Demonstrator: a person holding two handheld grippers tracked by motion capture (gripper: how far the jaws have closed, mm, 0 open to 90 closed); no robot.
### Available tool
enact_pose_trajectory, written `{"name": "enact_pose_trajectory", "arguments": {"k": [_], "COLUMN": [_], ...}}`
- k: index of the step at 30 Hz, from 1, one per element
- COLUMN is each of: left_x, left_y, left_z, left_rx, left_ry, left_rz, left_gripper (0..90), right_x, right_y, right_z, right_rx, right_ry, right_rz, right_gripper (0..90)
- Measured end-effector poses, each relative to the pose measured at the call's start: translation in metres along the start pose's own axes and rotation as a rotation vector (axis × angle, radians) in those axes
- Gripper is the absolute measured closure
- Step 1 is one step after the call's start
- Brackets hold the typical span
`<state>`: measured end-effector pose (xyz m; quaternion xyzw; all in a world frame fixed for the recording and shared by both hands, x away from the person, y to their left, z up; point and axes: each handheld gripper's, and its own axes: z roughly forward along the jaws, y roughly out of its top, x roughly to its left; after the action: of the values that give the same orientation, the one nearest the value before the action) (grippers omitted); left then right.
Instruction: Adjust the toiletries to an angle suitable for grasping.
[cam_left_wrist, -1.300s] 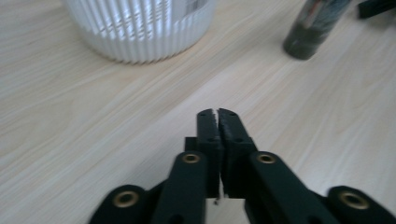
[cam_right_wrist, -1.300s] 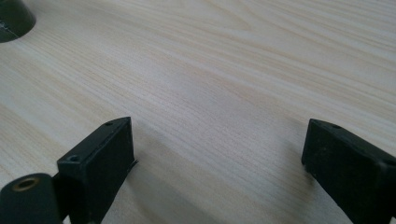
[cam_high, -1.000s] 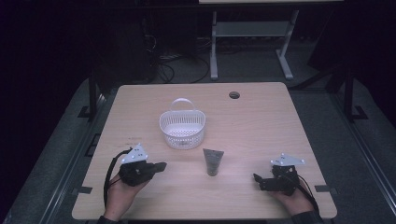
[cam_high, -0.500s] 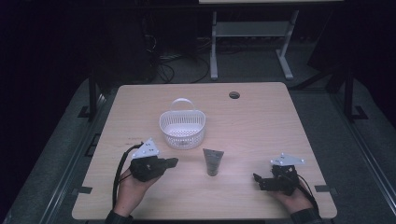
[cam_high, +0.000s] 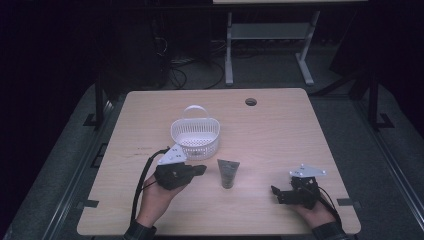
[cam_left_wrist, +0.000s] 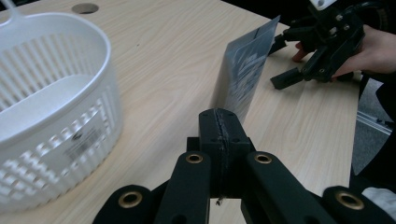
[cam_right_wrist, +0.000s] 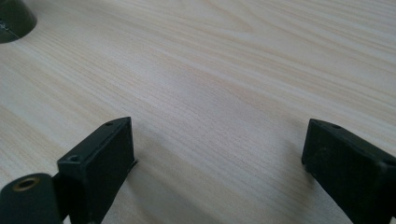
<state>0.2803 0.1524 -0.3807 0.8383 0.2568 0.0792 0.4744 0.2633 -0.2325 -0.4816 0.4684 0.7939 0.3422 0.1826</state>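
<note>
A grey tube (cam_high: 228, 172) stands cap-down in the middle of the table, just in front of a white plastic basket (cam_high: 195, 132). My left gripper (cam_high: 201, 170) is shut with nothing in it, its tip a short way left of the tube. In the left gripper view the closed jaws (cam_left_wrist: 219, 119) point at the tube (cam_left_wrist: 245, 74), with the basket (cam_left_wrist: 51, 107) to their left. My right gripper (cam_high: 277, 195) rests near the front right of the table. Its jaws stand open over bare wood (cam_right_wrist: 219, 140), and the tube's dark cap (cam_right_wrist: 13, 18) shows at the top left corner.
The light wooden table (cam_high: 285, 135) has a round cable hole (cam_high: 251, 102) near its far edge. Beyond the table the floor is dark, with a desk frame (cam_high: 270, 35) and cables. The right hand with its gripper (cam_left_wrist: 324, 49) shows past the tube in the left gripper view.
My left gripper has moved right and slightly up, from the front left of the table toward the tube. The right gripper has stayed where it was.
</note>
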Motion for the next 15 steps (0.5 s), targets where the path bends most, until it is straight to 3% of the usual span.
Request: {"name": "enact_pose_trajectory", "arguments": {"k": [15], "left_x": [-0.005], "left_y": [0.018], "left_z": [0.014], "left_rx": [-0.026], "left_ry": [-0.03], "left_rz": [0.026], "left_gripper": [89.5], "right_x": [0.0], "right_y": [0.001], "right_z": [0.0], "right_rx": [0.001], "right_ry": [0.001], "right_rz": [0.004], "right_gripper": [8.6]}}
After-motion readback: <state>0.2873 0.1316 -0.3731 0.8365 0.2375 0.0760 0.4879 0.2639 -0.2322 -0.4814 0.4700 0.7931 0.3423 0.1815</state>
